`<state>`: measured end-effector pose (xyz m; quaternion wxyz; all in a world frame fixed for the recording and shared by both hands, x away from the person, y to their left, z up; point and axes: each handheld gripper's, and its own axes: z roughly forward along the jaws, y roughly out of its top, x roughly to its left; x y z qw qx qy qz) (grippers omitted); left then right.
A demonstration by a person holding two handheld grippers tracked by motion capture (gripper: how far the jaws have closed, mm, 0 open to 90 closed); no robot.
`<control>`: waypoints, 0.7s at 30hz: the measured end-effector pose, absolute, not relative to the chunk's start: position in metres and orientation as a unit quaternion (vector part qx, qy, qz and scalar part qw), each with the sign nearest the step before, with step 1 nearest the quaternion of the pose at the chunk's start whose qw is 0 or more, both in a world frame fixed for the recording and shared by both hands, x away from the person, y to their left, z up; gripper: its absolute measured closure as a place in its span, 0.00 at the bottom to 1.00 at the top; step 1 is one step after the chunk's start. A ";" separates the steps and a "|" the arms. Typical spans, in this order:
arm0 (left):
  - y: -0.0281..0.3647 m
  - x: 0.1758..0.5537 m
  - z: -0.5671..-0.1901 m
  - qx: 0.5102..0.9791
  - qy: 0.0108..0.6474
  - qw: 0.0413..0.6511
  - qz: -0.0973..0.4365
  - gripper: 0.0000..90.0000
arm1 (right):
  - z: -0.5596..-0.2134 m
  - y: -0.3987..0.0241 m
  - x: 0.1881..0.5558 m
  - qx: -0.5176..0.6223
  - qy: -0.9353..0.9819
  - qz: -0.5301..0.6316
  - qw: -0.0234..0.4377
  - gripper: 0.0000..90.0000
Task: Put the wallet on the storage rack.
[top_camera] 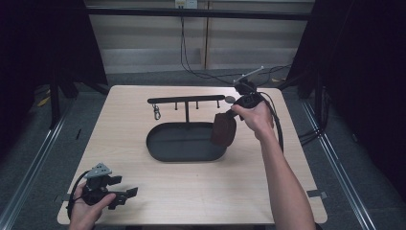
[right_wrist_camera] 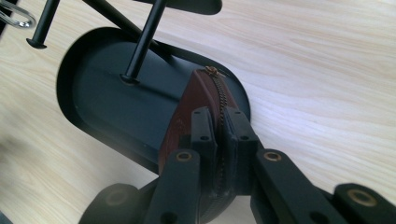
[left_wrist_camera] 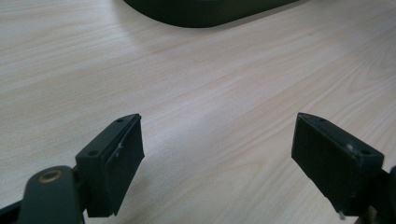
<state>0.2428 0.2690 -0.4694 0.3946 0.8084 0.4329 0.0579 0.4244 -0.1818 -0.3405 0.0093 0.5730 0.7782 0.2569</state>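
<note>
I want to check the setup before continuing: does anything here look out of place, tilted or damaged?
Nothing stands out. The right gripper is shut on a brown zipped pouch hanging over the right end of the black tray. The hook stand stands upright, with a metal clip on one peg.

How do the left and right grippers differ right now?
The left gripper has its jaws wide apart with nothing between them; the right gripper is shut on a brown zip pouch. In the high view the left gripper sits low at the table's near corner, while the right gripper holds the pouch over the black tray's right end. Both are hand-held, with black jaws.
</note>
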 end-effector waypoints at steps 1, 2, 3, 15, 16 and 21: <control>0.269 0.243 -0.469 0.808 0.433 0.395 0.058 0.19 | -0.343 -0.182 0.425 0.573 0.777 0.263 0.007 0.93; 0.269 0.243 -0.469 0.808 0.432 0.395 0.057 0.19 | -0.348 -0.183 0.424 0.577 0.771 0.270 0.001 0.93; 0.269 0.243 -0.469 0.809 0.431 0.394 0.057 0.19 | -0.348 -0.183 0.424 0.577 0.771 0.270 0.001 0.93; 0.269 0.243 -0.469 0.808 0.432 0.397 0.057 0.19 | -0.378 -0.178 0.426 0.583 0.756 0.297 -0.019 0.93; 0.269 0.243 -0.469 0.808 0.431 0.397 0.056 0.19 | -0.380 -0.178 0.426 0.583 0.755 0.297 -0.023 0.93; 0.269 0.243 -0.469 0.808 0.432 0.397 0.056 0.19 | -0.387 -0.174 0.428 0.585 0.751 0.305 -0.037 0.93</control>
